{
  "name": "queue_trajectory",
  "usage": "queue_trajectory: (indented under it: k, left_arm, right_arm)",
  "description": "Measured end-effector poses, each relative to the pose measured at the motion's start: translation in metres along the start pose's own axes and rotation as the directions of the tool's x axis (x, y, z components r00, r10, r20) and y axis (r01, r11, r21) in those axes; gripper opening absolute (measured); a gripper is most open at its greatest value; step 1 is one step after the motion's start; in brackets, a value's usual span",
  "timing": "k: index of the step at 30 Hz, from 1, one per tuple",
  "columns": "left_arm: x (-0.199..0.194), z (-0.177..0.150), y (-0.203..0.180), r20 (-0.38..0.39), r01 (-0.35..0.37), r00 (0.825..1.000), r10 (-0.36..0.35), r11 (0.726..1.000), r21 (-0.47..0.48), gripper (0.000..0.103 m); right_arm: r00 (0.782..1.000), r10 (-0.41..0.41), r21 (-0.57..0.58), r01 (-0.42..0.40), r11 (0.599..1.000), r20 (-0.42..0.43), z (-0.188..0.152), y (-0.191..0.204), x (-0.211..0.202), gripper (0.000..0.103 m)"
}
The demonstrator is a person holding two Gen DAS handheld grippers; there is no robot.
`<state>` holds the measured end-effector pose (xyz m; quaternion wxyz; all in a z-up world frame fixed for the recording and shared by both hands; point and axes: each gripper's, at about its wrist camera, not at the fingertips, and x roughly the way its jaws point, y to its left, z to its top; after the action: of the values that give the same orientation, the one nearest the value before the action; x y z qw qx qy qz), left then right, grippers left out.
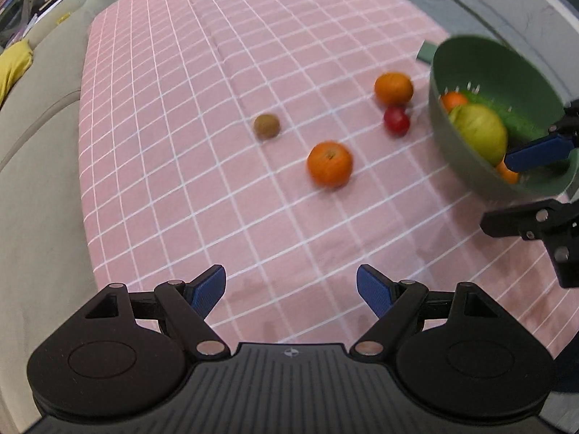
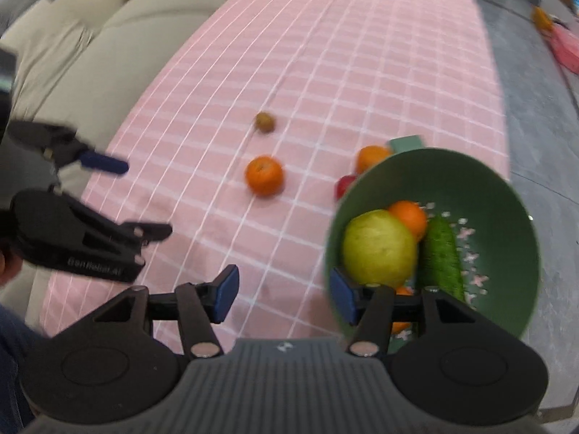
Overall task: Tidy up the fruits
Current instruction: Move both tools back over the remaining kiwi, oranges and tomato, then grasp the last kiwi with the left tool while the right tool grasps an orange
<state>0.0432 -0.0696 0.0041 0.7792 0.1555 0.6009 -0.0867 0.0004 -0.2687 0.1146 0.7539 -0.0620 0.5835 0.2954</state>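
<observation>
Step in hand: judged as fetching the next loose fruit for the green bowl.
Left hand-held gripper: jaws spread, nothing between them, above bare pink checked cloth on the worktop.
Right hand-held gripper: jaws apart, nothing pinched; its right finger sits at the bowl's near rim.
Bowl contents: yellow-green fruit, an orange, a cucumber; another orange piece shows partly below.
Loose fruit: near orange and kiwi lie apart; far orange and red fruit sit just beside the bowl, close together.
Recommended target: near orange, closest to the left jaws.
Technique: centre the fruit between the pads, descend vertically, close gently.
Caution: round fruit rolls; avoid nudging it sideways.
</observation>
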Motion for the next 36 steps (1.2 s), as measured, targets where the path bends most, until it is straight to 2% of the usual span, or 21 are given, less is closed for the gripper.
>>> queue_trajectory:
  k: [6,14,19,24,36]
  left_arm:
    - [0.008,0.008,0.015,0.013,0.012,1.0,-0.012,0.999,0.039,0.096]
    - [0.023,0.028,0.023,0.011,0.029,0.999,-0.031,0.987,0.155,0.096]
    - [0.032,0.043,0.02,0.014,0.049,0.998,-0.054,0.976,0.214,0.096]
    - [0.041,0.055,0.013,0.025,0.068,0.997,-0.076,0.967,0.244,0.094]
    - [0.071,0.071,-0.002,0.007,0.099,0.994,-0.106,0.952,0.289,0.089]
  right_arm:
    - [0.99,-0.063,-0.216,0.035,0.976,-0.124,0.031,0.017,0.022,0.054]
    - [0.963,-0.141,-0.413,0.034,0.91,-0.231,0.1,0.021,0.042,0.054]
    - [0.942,-0.2,-0.47,0.053,0.881,-0.269,0.132,0.015,0.053,0.054]
    - [0.918,-0.258,-0.519,0.069,0.852,-0.302,0.15,0.008,0.064,0.054]
    - [0.894,-0.294,-0.53,0.078,0.845,-0.338,0.165,-0.02,0.101,0.054]
